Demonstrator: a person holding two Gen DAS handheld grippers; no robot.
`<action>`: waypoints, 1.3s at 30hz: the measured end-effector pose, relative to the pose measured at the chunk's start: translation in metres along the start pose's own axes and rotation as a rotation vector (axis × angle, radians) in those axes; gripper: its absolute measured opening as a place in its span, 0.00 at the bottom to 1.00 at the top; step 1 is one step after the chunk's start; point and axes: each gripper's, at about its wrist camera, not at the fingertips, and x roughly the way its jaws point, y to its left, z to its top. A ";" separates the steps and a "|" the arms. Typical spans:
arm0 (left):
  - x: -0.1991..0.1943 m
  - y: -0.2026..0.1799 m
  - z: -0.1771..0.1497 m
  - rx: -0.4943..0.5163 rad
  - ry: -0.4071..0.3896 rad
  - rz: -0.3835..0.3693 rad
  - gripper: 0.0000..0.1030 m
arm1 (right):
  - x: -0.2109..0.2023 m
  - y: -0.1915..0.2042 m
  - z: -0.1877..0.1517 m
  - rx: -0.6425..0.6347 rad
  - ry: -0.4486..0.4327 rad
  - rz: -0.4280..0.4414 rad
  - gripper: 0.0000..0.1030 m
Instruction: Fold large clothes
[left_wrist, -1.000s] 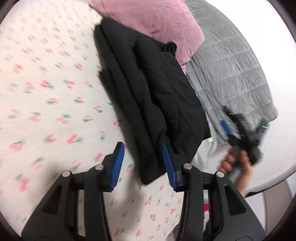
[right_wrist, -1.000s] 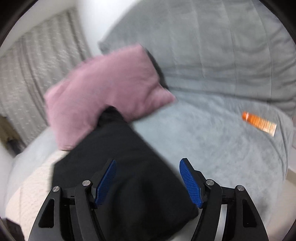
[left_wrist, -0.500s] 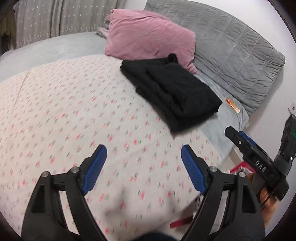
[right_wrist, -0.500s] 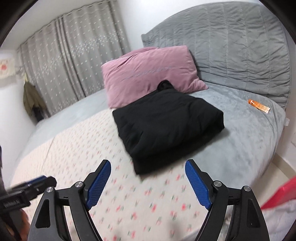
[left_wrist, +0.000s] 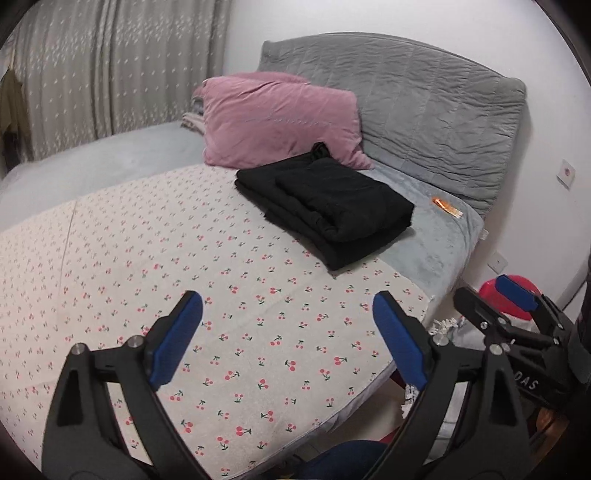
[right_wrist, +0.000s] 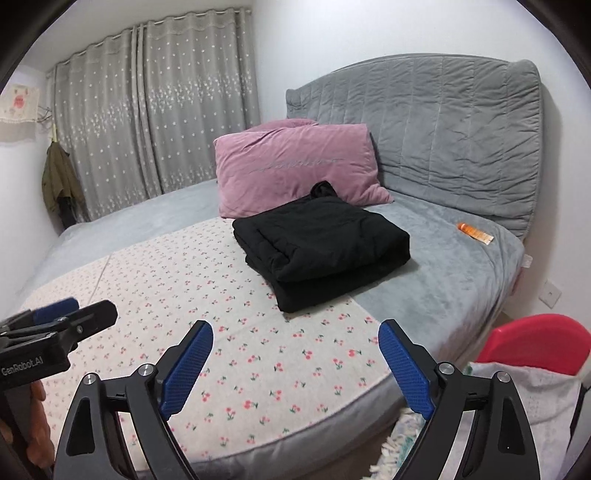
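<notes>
the left gripper (left_wrist: 288, 332) has its blue pads spread wide and still opening, with nothing between them but cherry-print sheet (left_wrist: 147, 258). a second ago those pads were down at the near edge of the black garment; now they are pulled back well clear of it. the right gripper (right_wrist: 295, 363) shows the same: jaws wide and opening, empty, drawn away from the cloth it was hovering over a second ago. in the left view the right tool sits at about 4 o'clock, beside a red tub (left_wrist: 517, 295).

outward from the fingers, the black garment (right_wrist: 321, 251) lies at 12 o'clock in both views, a squared, layered bundle straddling the line where the printed sheet meets the grey blanket (right_wrist: 443, 258), its far end touching the pink pillow (right_wrist: 295, 166). a small orange tube (right_wrist: 474, 232) rests at 2 o'clock, well apart from the bundle, before the grey headboard (right_wrist: 443, 129).

both hands letting go and retreating suggests this fold is finished; the bundle looks compact and holds its shape unaided.
</notes>
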 end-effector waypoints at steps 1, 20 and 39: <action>-0.004 -0.003 0.000 0.013 -0.009 -0.003 0.95 | -0.004 -0.001 -0.001 0.007 0.001 -0.009 0.90; -0.016 0.004 -0.002 0.038 -0.024 -0.008 0.99 | -0.053 0.028 0.003 0.013 -0.024 -0.116 1.00; -0.002 0.021 0.000 -0.030 -0.003 0.006 0.99 | -0.040 0.038 0.003 0.012 -0.011 -0.188 1.00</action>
